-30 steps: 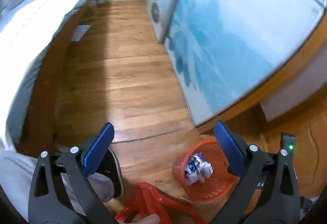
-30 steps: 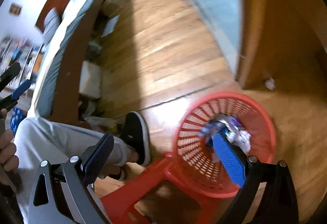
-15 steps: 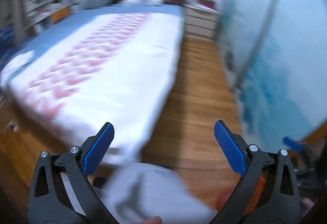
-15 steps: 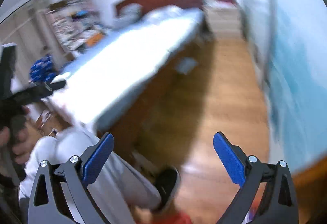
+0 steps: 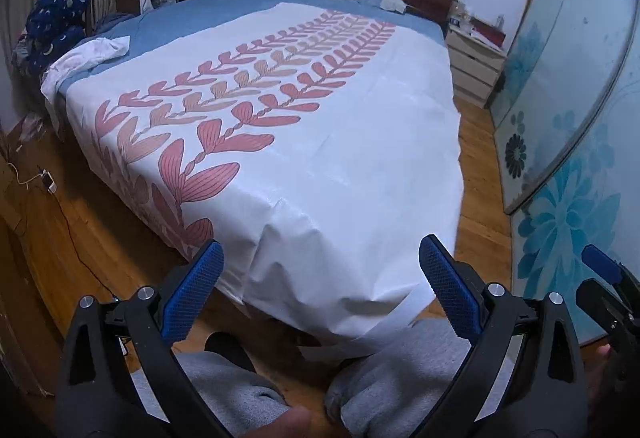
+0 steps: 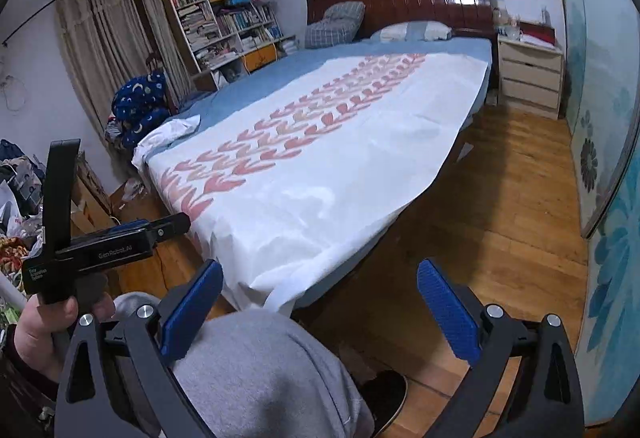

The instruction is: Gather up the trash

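Both the left gripper (image 5: 320,278) and the right gripper (image 6: 319,292) are held wide and empty, aimed far across the bed (image 5: 304,110). No trash is seen ahead; neither gripper is judged nearer.

Crumpled pale litter (image 6: 132,190) lies on the floor (image 6: 500,198), beside the bed (image 6: 320,158).

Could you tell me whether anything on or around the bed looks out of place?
A crumpled white cloth sits bunched at the far left edge of the blue sheet, and the white leaf-patterned cover lies skewed, leaving that side bare.
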